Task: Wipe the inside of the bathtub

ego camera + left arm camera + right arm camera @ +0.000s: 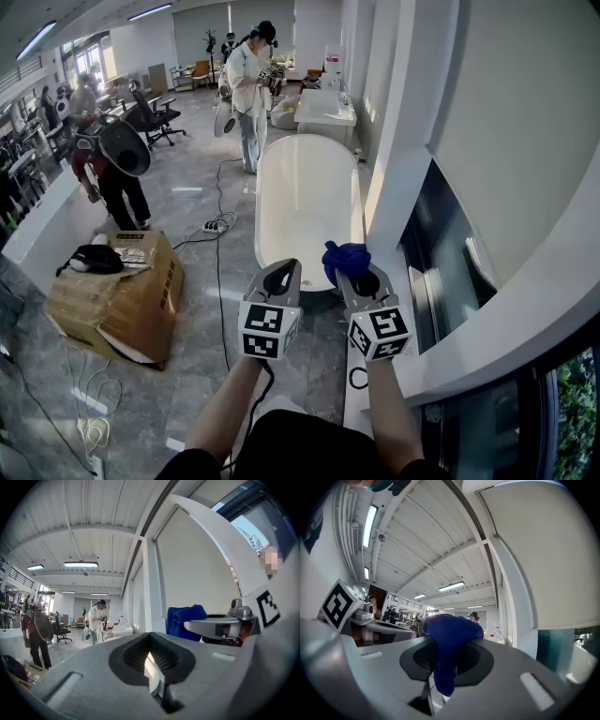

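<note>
1. My right claw (360,281) is clamped shut on the blue cloth (449,639). The cloth bunches over the jaw tips and hangs down between them.
2. My left claw (281,279) is closed with nothing in it, level with the right claw and just beside it.
3. The white tub (305,197) stands on the floor ahead of both claws. In the head view its near end lies just past the cloth.
</note>
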The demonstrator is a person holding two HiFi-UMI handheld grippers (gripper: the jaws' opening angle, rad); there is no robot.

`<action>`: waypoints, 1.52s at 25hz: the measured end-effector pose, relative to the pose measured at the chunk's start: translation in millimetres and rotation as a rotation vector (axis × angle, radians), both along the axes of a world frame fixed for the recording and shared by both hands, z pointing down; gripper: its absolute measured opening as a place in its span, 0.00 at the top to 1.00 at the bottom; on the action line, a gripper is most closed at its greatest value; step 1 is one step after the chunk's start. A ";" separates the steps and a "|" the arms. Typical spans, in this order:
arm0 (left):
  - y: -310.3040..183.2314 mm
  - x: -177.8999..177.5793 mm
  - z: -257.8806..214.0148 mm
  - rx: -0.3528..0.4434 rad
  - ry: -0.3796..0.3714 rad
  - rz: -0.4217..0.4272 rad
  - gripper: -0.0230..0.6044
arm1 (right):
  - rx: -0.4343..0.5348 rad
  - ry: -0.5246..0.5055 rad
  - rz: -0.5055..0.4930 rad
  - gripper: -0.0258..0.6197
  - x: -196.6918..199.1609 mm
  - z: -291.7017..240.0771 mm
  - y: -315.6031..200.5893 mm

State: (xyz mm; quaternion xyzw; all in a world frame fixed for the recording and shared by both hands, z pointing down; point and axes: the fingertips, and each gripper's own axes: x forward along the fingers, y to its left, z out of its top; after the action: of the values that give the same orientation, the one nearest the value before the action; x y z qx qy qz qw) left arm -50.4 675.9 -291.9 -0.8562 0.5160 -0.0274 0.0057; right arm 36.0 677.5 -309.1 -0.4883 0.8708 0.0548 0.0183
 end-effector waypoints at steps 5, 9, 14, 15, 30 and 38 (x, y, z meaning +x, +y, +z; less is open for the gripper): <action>-11.8 2.0 8.8 -0.015 -0.011 -0.018 0.96 | -0.029 -0.004 -0.005 0.85 9.0 16.0 -14.3; -28.4 4.0 15.7 -0.021 -0.018 -0.024 0.96 | -0.035 -0.012 -0.005 0.85 15.8 23.9 -31.4; -56.2 9.7 16.5 -0.022 -0.015 -0.021 0.96 | -0.033 -0.020 0.005 0.85 26.0 24.6 -57.9; -63.9 10.5 17.6 -0.025 -0.012 -0.019 0.96 | -0.035 -0.021 0.011 0.85 28.4 25.2 -65.4; -271.8 -53.1 108.2 -0.199 0.020 -0.005 0.96 | -0.144 -0.042 0.066 0.85 -5.8 96.5 -262.6; -444.3 -98.3 115.8 -0.258 -0.027 0.026 0.96 | -0.219 -0.040 0.085 0.85 -55.2 108.5 -433.0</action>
State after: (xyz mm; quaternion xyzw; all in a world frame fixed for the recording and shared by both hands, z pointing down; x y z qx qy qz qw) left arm -148.6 231.7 -176.1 -0.8560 0.4969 -0.1050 -0.0969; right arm -19.2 244.5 -200.5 -0.5248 0.8495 -0.0496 -0.0200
